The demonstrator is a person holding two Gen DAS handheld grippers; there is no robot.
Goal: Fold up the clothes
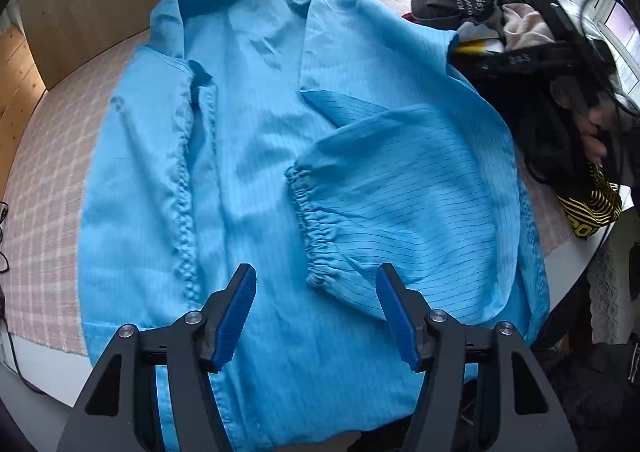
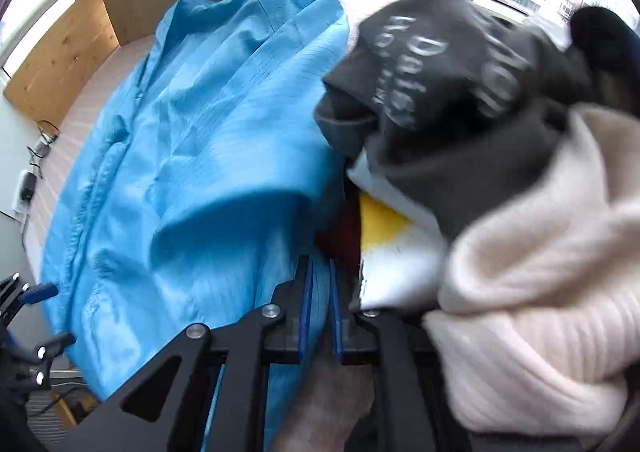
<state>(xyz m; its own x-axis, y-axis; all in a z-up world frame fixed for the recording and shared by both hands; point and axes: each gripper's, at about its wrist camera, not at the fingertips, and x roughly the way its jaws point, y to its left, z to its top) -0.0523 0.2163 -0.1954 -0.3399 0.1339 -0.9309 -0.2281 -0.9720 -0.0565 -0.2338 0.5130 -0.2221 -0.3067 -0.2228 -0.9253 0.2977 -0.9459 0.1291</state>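
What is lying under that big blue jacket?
The blue jacket is spread over a pink checked cover, which shows along one side. Beside it, a pile of clothes touches its edge. Whatever lies beneath the jacket's middle is covered and cannot be seen.

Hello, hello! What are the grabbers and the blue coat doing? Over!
Left gripper open above blue coat. Right gripper shut on coat's edge. Coat spread flat, one sleeve folded in. Clothes pile crowds right side.
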